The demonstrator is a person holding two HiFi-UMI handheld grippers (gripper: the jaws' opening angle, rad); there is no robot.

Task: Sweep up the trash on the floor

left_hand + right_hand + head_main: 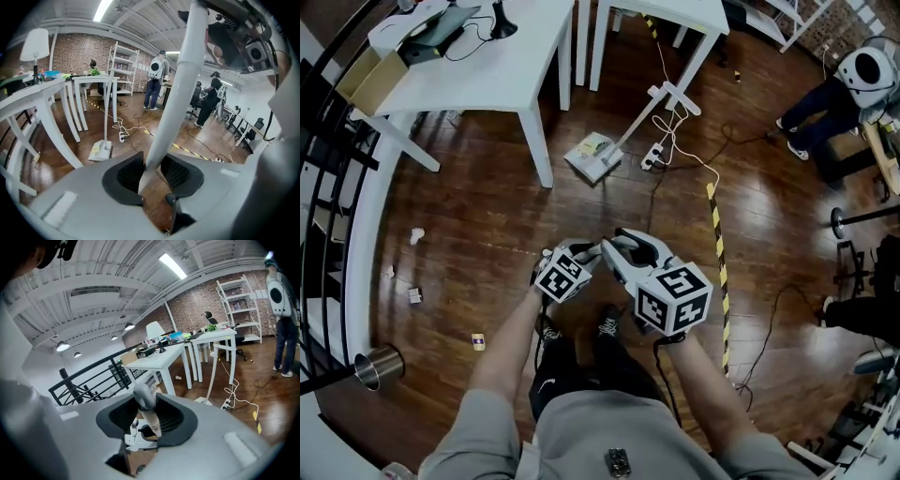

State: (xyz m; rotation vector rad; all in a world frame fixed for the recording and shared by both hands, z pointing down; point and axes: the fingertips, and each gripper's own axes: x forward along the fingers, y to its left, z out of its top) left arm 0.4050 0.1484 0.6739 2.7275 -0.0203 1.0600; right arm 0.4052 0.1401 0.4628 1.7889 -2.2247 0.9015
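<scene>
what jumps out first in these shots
Two grippers with marker cubes sit close together mid-frame in the head view: the left gripper has its jaws shut on a white pole, the right gripper on a grey-capped beige handle. At left, crumpled white paper scraps lie on the dark wooden floor, and what looks like a white long-handled dustpan stands beside the white table.

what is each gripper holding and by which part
Left gripper: a white pole, pinched on its shaft. Right gripper: a grey-topped handle, pinched just below its grey top.
</scene>
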